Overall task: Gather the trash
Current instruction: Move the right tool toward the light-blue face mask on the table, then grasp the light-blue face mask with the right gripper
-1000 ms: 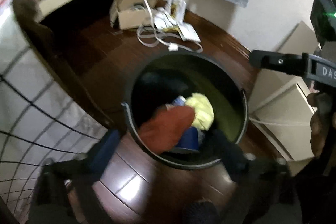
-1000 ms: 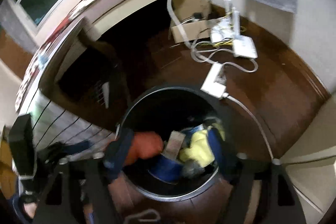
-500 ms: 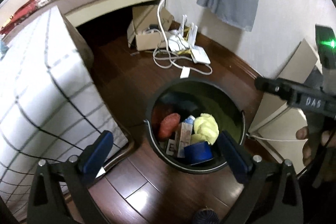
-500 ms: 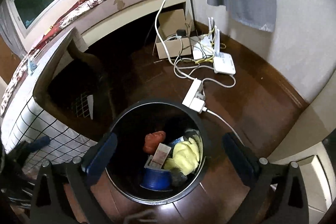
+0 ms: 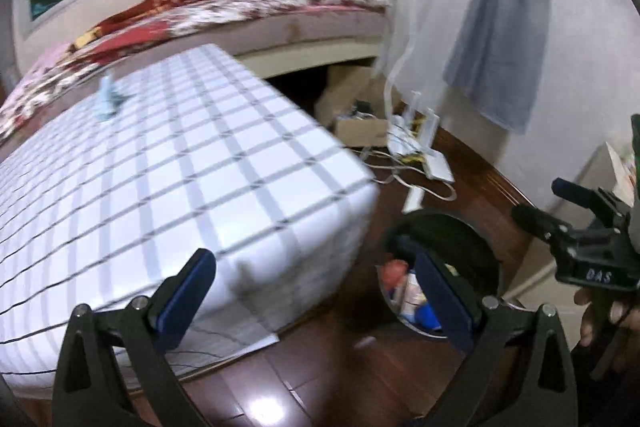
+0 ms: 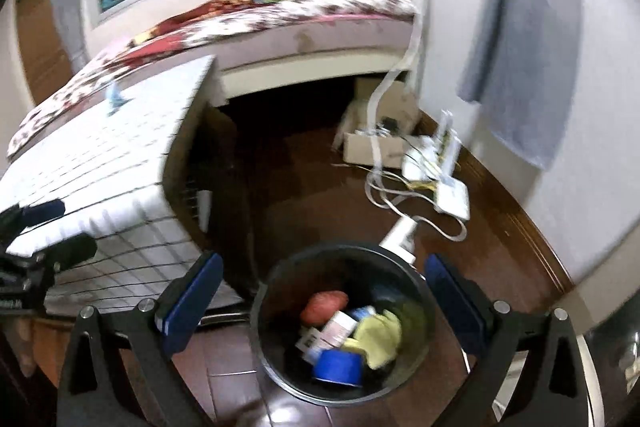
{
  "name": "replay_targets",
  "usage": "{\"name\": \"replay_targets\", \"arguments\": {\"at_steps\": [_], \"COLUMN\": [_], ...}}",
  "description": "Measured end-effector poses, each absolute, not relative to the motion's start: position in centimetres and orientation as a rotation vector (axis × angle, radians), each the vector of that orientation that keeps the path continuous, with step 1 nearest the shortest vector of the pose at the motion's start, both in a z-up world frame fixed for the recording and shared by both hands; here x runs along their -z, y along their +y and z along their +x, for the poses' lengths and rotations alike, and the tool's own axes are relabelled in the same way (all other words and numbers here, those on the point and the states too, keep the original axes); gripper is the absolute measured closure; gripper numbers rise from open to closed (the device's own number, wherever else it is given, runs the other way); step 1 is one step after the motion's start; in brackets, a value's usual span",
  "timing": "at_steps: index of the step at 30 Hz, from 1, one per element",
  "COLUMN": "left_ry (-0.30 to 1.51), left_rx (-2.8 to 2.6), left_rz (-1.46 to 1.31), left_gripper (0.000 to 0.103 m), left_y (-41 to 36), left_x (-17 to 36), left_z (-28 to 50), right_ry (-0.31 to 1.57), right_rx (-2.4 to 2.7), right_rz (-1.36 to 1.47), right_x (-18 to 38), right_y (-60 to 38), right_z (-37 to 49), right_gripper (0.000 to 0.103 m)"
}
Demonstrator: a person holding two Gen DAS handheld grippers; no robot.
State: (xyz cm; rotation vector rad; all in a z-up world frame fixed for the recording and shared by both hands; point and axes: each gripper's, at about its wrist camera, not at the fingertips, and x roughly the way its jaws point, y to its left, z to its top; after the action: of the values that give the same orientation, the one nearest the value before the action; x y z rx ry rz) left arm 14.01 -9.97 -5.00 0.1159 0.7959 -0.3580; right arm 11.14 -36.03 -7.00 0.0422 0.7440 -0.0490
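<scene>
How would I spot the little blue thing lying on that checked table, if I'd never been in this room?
Start at the bed with the flowered cover under the window. In front of it stands a table under a white checked cloth. Near that cloth's far edge, beside the bed, lies a small crumpled pale-blue scrap, the only thing on the cloth.

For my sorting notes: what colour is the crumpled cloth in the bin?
Pale yellow cloth; clearest in the right wrist view.

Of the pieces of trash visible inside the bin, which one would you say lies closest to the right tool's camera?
The blue round container lies closest, at the bin's near wall. The yellow crumpled piece sits beside it, and the orange item is further back.
</scene>
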Motion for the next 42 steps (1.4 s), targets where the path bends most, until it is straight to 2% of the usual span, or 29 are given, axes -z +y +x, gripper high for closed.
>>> {"name": "replay_targets", "arguments": {"at_steps": [14, 19, 24, 26, 28, 30, 34, 42], "left_ry": [0.804, 0.786, 0.777, 0.781, 0.783, 0.783, 0.793, 0.806], "left_rx": [0.138, 0.078, -0.052, -0.119, -0.171, -0.225, -0.258, -0.284], "left_rz": [0.003, -0.026, -0.008, -0.017, -0.059, -0.108, -0.211, -0.161], "left_gripper": [0.003, 0.009, 0.009, 0.009, 0.009, 0.009, 0.009, 0.009], "left_y": [1.2, 4.5, 10.2, 13.3, 16.6, 19.9, 23.5, 24.5], "left_x": [5.0, 4.8, 4.4, 4.3, 4.5, 4.9, 5.8, 6.7], "left_z": [17.9, 19.2, 20.9, 22.3, 23.3, 24.0, 24.4, 24.4], "right_ry": [0.667, 0.675, 0.673, 0.677, 0.681, 0.699, 0.752, 0.852], "right_rx": [-0.095, -0.158, -0.237, -0.29, -0.328, -0.362, -0.407, -0.363], "right_rz": [-0.064, -0.001, -0.021, -0.039, -0.07, -0.089, -0.119, -0.16], "right_x": [3.4, 2.3, 1.6, 1.5, 1.7, 2.4, 4.0, 7.2], "right_y": [-26.0, -24.3, -19.2, -16.1, -12.8, -9.5, -3.7, 3.7], "right_z": [16.7, 19.8, 25.0, 27.5, 30.2, 32.9, 38.3, 46.9], "right_gripper": [0.001, 0.001, 0.001, 0.005, 0.015, 0.018, 0.031, 0.035]}}
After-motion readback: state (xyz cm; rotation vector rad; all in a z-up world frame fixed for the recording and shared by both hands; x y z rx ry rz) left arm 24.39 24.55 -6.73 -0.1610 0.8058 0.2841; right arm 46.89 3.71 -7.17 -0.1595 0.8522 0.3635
